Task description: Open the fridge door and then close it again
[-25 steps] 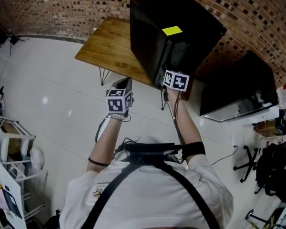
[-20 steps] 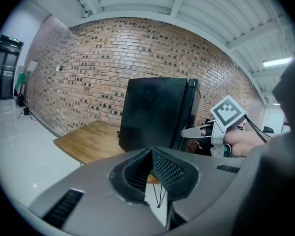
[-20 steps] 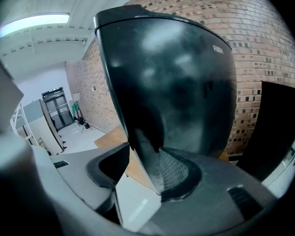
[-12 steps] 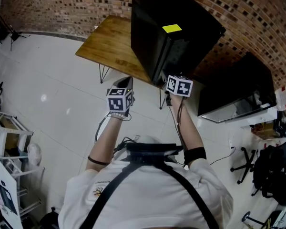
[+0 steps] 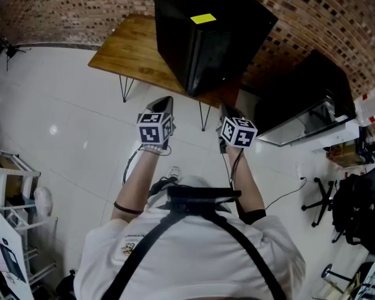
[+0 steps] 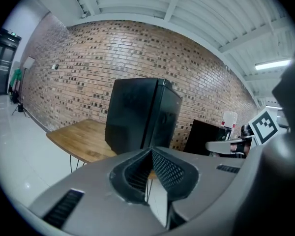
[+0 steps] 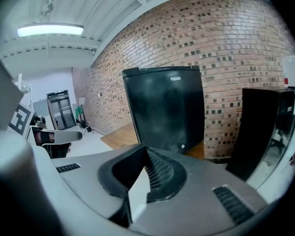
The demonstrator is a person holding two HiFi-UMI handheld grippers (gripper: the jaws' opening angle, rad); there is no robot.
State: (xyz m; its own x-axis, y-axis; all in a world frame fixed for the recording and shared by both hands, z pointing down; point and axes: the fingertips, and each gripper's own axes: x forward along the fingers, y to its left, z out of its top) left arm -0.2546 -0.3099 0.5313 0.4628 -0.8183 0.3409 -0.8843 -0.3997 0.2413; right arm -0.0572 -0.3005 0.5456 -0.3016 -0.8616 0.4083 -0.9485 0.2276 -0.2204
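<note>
The black fridge [image 5: 206, 36] with a yellow sticker on top stands on the wooden table [image 5: 128, 55], its door closed. It fills the middle of the left gripper view [image 6: 142, 114] and the right gripper view [image 7: 167, 107]. Both grippers hang over the white floor, short of the table's near edge and apart from the fridge. My left gripper [image 5: 164, 103] is shut and empty [image 6: 150, 151]. My right gripper [image 5: 227, 112] has just been closing; its jaws meet with nothing between them [image 7: 145, 151].
A second black cabinet [image 5: 306, 105] stands right of the table against the brick wall [image 5: 62, 5]. A white shelf rack [image 5: 12, 192] is at the far left, and a black chair and bags [image 5: 356, 217] at the far right. A cable [image 5: 281, 199] lies on the floor.
Both grippers have drawn back from the fridge toward the person. The right gripper, earlier at the fridge's front corner, now hangs away from it with its jaws shut.
</note>
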